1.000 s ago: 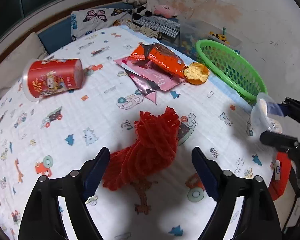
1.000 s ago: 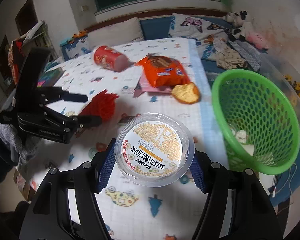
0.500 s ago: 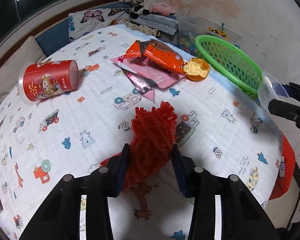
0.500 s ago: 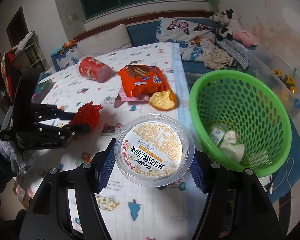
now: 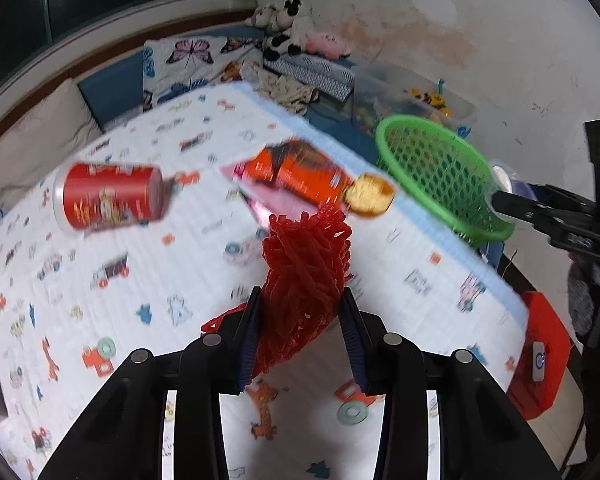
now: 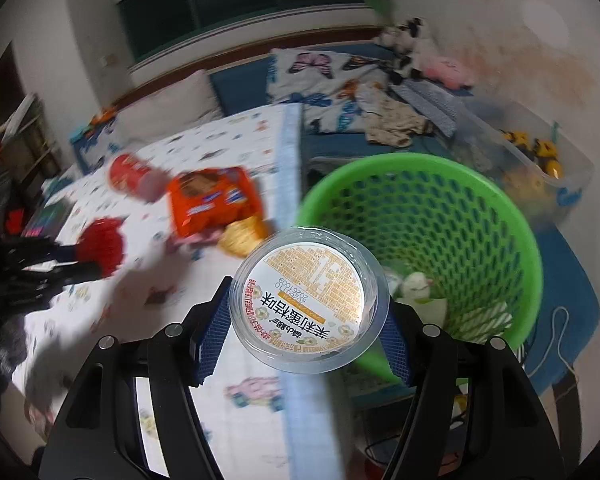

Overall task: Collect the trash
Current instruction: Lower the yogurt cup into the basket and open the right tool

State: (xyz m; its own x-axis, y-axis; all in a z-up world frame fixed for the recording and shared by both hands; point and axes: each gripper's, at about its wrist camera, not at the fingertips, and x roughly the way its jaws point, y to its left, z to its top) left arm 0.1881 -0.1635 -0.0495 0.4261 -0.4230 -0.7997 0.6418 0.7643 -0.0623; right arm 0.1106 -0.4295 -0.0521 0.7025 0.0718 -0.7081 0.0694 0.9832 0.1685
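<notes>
A red cylindrical can (image 5: 110,196) was seen lying on its side at the far left of the printed bed sheet (image 5: 100,280). A red mesh net (image 5: 302,280) was clamped between the blue pads of the left gripper (image 5: 303,334), lifted above the sheet, though contact underneath could not be judged through the blur. Behind it an orange snack bag (image 5: 300,174) was laid on a pink wrapper (image 5: 256,200), with a round yellow-orange piece (image 5: 370,196), possibly a peel, at its right end. A green mesh basket (image 6: 480,208) was placed beyond the sheet's right edge, with some pale trash in it. A clear plastic cup (image 6: 308,300) with a printed lid was gripped by the right gripper (image 6: 306,330) at the basket's near rim, partly over the sheet edge.
</notes>
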